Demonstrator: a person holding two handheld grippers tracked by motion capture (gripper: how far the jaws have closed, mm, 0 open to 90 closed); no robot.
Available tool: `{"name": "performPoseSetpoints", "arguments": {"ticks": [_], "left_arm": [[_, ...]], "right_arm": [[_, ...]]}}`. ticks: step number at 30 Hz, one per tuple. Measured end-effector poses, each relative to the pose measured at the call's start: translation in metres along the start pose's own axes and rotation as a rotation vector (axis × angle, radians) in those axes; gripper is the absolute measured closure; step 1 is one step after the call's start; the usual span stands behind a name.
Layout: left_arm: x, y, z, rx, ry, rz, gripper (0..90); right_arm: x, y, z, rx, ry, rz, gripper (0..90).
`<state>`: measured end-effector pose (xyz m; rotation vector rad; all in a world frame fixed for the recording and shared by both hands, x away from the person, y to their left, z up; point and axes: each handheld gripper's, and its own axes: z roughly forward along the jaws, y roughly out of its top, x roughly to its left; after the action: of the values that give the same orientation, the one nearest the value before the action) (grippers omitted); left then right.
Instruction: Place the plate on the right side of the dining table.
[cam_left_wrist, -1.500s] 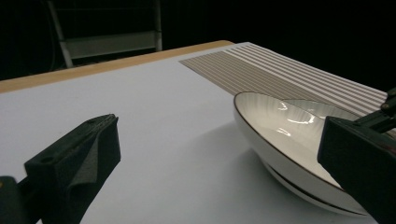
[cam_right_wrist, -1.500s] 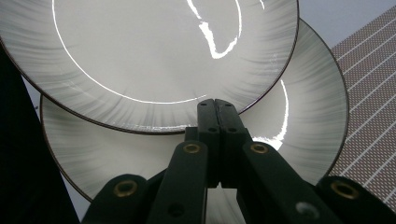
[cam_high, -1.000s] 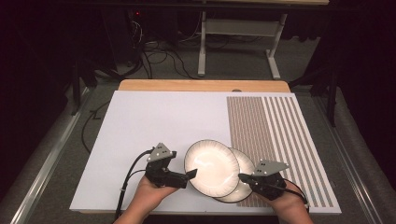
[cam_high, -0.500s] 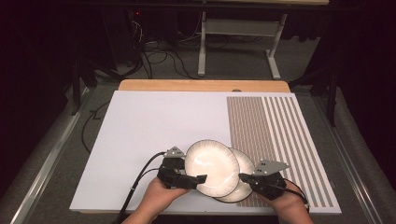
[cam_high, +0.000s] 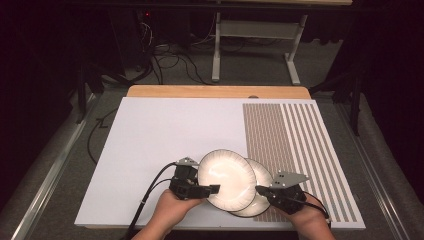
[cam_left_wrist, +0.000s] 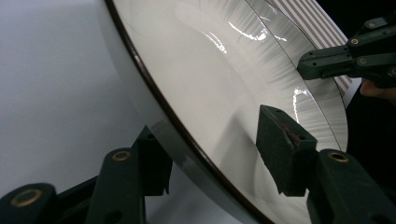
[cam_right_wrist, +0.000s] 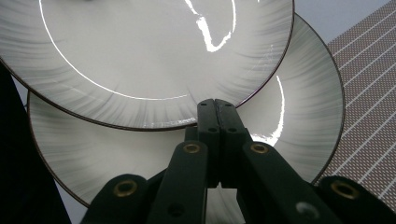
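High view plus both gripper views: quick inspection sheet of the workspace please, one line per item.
Surface: white board with a brown striped zone on its right, on a wooden table.
Job's things: upper plate overlapping lower plate at the near edge.
Clutter: nothing seen.
Grippers: left gripper has its jaws astride the upper plate's rim, not closed; right gripper has jaws shut together above the lower plate.
Cables: left gripper's cable trails off the near edge.
Surroundings: floor cables, metal table frame, dark room.
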<state>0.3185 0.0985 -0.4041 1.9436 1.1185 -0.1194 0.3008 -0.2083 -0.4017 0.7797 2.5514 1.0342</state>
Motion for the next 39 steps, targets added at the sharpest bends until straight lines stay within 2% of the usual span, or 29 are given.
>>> {"name": "performPoseSetpoints", "arguments": {"ticks": [5,8,10,13,18,21,29,32,39], "left_arm": [[-0.002,0.000,-0.002,-0.010,0.009,-0.008,55.3],[-0.001,-0.001,-0.002,-0.017,0.004,-0.021,56.3],[0.000,-0.001,-0.002,-0.020,0.001,-0.034,57.5],[0.004,-0.003,-0.003,-0.049,-0.011,-0.077,60.8],[0.006,-0.004,-0.003,-0.071,-0.009,-0.093,64.7],[0.009,-0.006,-0.003,-0.092,-0.023,-0.114,66.8],[0.008,-0.007,-0.008,-0.142,-0.033,-0.118,71.4],[0.007,-0.007,-0.008,-0.149,-0.032,-0.108,72.1],[0.008,-0.008,-0.008,-0.173,-0.050,-0.116,73.9]], "right_arm": [[0.000,0.000,0.000,0.005,-0.002,-0.017,90.0],[0.000,0.000,0.000,0.003,0.001,-0.013,90.0],[0.001,0.001,-0.001,0.001,0.003,-0.007,90.0],[0.001,0.001,-0.003,-0.005,-0.001,-0.005,90.0],[-0.002,-0.001,-0.005,-0.019,-0.003,-0.008,90.0],[-0.003,0.000,-0.008,-0.038,-0.007,0.001,90.0],[-0.003,-0.001,-0.011,-0.050,-0.015,0.004,90.0],[-0.003,-0.001,-0.011,-0.049,-0.017,0.001,90.0],[-0.005,-0.002,-0.014,-0.065,-0.022,0.015,90.0]]}}
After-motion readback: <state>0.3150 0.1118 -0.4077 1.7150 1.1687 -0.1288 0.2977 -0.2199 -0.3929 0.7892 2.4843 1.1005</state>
